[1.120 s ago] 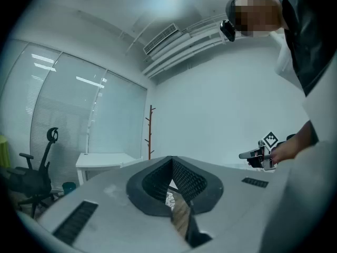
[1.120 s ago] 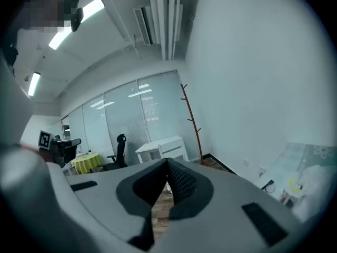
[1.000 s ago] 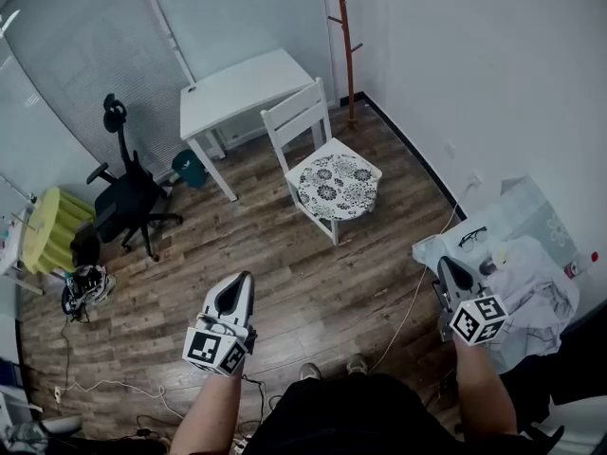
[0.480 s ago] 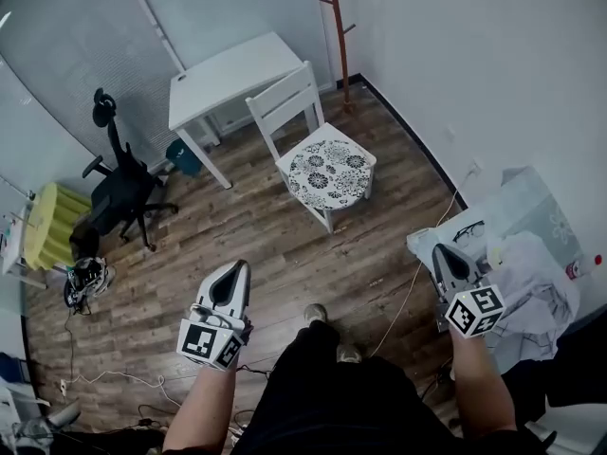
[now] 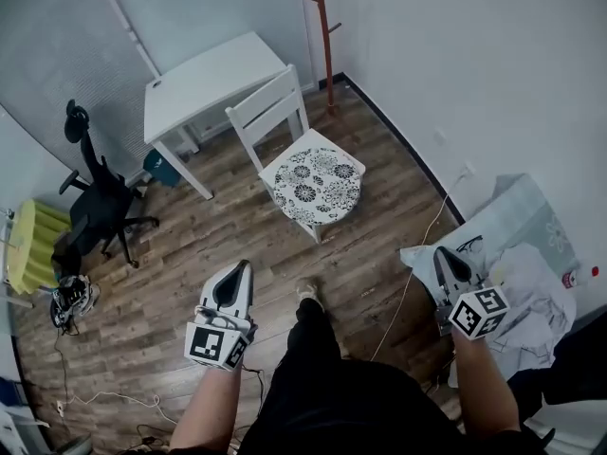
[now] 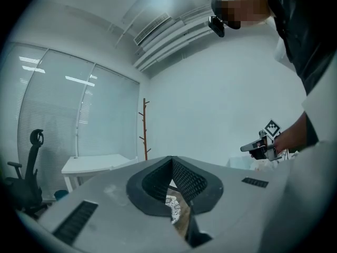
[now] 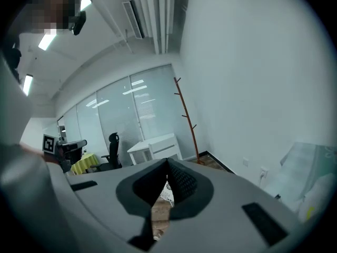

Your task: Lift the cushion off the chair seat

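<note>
Cool, even light falls from ceiling strip lights; shadows are soft. Both gripper views bend and darken at their edges; the head view is sharp.

Legible text, brands, numbers: none in any view.
Coded signs only: black-and-white square markers on the left cube of the left tool and on the right cube of the right tool. They carry no readable characters.

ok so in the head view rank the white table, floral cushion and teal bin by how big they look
1. white table, clearly largest
2. floral cushion
3. teal bin, smallest and partly hidden beside the table's leg
</note>
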